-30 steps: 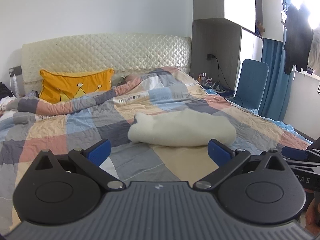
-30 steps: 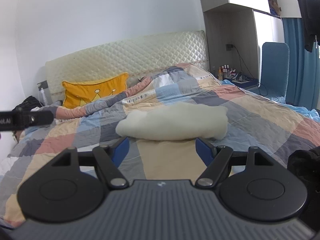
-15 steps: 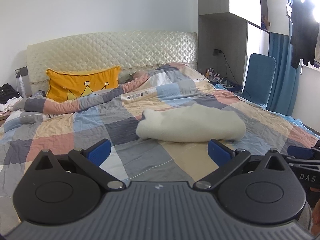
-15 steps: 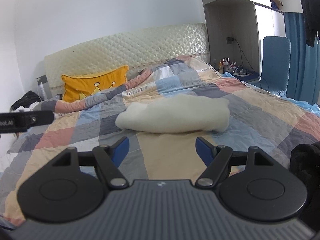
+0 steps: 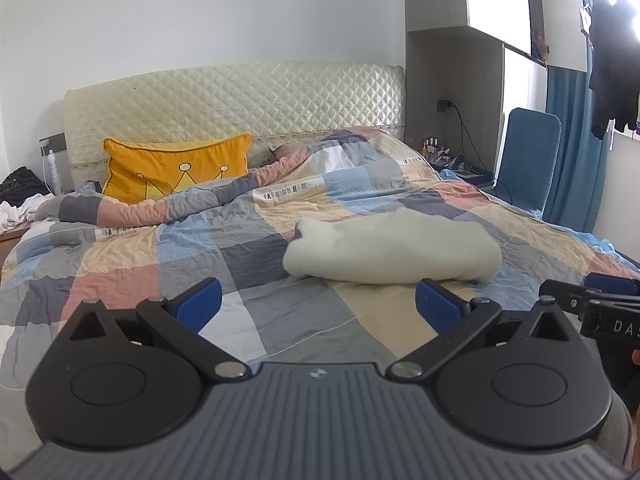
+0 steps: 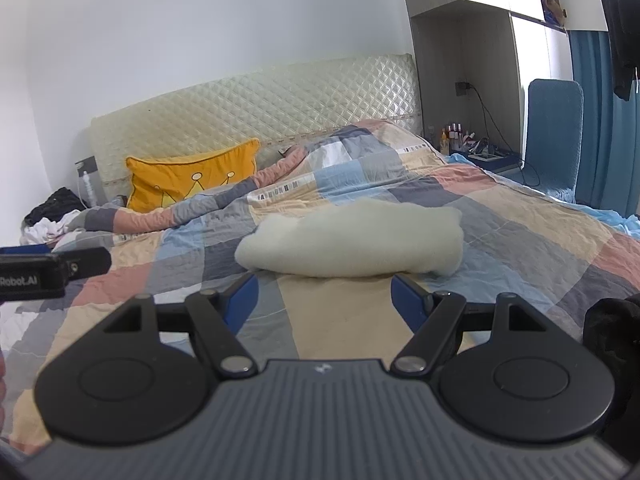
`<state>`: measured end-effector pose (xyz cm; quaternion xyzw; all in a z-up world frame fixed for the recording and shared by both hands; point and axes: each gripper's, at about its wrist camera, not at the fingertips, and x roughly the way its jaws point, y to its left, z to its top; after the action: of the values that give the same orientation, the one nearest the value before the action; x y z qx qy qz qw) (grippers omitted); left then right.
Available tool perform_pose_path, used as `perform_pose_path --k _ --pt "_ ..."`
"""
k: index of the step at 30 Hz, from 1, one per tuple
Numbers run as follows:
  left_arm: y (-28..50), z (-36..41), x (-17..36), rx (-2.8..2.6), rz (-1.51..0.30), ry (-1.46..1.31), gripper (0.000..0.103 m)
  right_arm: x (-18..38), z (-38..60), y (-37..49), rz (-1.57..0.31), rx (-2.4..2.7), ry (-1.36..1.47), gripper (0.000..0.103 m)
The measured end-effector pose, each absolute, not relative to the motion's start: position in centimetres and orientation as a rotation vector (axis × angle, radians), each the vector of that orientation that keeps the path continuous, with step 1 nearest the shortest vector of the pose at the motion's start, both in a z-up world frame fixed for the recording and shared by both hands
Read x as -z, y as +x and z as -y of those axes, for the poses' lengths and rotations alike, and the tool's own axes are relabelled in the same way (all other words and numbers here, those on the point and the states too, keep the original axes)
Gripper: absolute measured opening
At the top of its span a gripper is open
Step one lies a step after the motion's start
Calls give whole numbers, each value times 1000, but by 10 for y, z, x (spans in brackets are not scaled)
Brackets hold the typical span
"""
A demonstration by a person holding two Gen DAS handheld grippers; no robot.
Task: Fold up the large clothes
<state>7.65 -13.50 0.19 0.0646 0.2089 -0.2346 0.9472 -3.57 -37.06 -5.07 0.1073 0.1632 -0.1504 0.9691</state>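
Both grippers hang above the near end of the bed with their jaws spread wide and nothing between them

The left gripper (image 5: 318,306) and the right gripper (image 6: 324,300) point slightly down toward a cream fleece garment (image 5: 394,250), which lies folded into a thick bundle on the checked quilt (image 5: 248,248) near the middle of the bed, just beyond the blue fingertips (image 5: 199,305) and apart from them. In the right wrist view the same garment (image 6: 352,240) sits straight ahead between the two open fingers, untouched. A yellow cushion (image 5: 176,172) with crown prints leans against the padded headboard (image 5: 240,104) at the far left. A blue chair (image 5: 528,160) stands beside the bed on the right, near a blue curtain (image 5: 572,152) and dark clothes (image 5: 612,64) hanging at the window
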Motion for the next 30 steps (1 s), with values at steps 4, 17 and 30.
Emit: perform_pose_path --k 4,17,30 --pt "75 136 0 474 -427 128 103 48 372 -35 -322 314 216 75" --pt "78 136 3 472 -442 104 103 49 376 -34 -325 324 222 75" --pt "80 133 3 459 -445 74 103 50 374 -33 -319 330 215 75"
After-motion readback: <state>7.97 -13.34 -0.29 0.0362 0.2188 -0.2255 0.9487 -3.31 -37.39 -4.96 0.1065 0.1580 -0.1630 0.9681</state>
